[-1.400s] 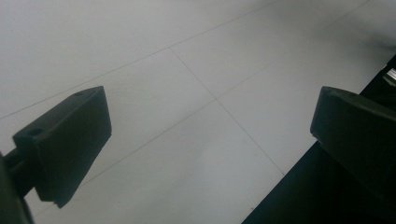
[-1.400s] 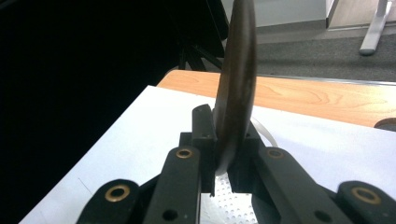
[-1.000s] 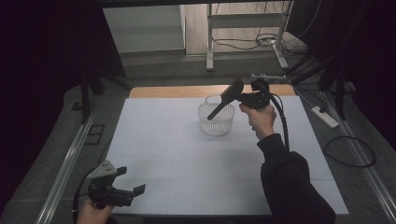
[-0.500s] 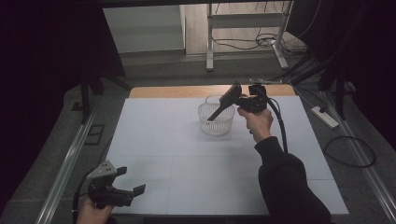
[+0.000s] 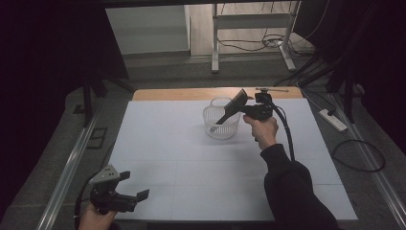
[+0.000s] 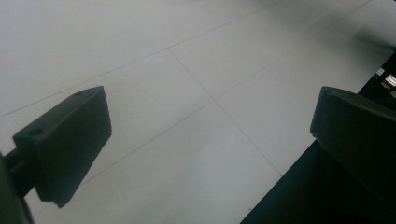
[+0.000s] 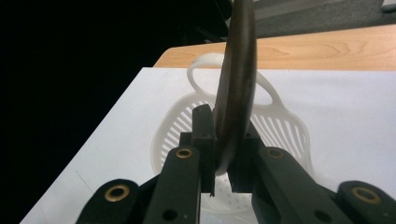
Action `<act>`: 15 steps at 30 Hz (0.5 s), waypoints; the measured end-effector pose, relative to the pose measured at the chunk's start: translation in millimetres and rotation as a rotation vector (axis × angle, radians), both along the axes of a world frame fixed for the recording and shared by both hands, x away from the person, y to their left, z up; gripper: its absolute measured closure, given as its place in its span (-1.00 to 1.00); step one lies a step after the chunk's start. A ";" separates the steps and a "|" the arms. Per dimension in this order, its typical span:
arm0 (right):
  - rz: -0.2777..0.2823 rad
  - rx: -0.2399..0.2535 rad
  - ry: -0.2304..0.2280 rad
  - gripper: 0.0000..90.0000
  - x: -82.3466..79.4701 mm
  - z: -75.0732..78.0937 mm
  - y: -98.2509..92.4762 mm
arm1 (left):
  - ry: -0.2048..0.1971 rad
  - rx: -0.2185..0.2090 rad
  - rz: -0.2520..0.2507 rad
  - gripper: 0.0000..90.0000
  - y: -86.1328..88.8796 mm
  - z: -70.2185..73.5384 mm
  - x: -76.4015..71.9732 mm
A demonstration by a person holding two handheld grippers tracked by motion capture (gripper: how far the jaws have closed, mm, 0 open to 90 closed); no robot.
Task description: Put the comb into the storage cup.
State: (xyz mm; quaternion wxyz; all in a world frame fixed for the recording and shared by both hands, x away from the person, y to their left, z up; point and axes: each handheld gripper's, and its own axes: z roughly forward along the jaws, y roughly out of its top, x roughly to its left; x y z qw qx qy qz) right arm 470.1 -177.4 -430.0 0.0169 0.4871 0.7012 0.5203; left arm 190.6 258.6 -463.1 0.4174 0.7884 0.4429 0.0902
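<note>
A white slotted basket (image 5: 221,125) (image 7: 173,127) with a loop handle stands at the back middle of the white mat (image 5: 167,158). My right gripper (image 5: 236,110) (image 7: 224,140) is shut on a dark flat tool (image 5: 231,109) (image 7: 236,84), which slants down to the left; its narrow lower end dips into the basket and its wide end rises above the jaws. At the mat's front left corner my left gripper (image 5: 134,185) (image 6: 212,140) hangs low over the mat, jaws wide apart with nothing between them.
A strip of wooden tabletop (image 5: 182,93) runs behind the mat. Metal rails (image 5: 72,163) flank the table on the left. On the floor at the right lie a power strip (image 5: 332,120) and cables. A metal stand (image 5: 215,43) rises behind the table.
My right gripper has come down with the dark tool, whose lower end now sits deeper in the basket. The left gripper has stayed where it was.
</note>
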 end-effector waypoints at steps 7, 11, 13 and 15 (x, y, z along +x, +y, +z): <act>-0.008 0.014 0.022 0.85 0.7 -9.4 -3.2 | -0.001 0.002 -0.002 -1.00 -0.3 0.1 -0.2; -0.016 0.023 0.038 0.84 1.8 -13.2 -5.2 | 0.000 0.002 -0.002 -1.00 -0.3 0.0 0.0; -0.025 0.030 0.055 0.84 2.4 -15.1 -6.2 | 0.000 0.002 -0.002 -1.00 -0.4 0.0 -0.1; -0.030 0.031 0.064 0.83 2.9 -17.0 -7.4 | 0.000 0.003 -0.002 -1.00 -0.5 0.0 -0.1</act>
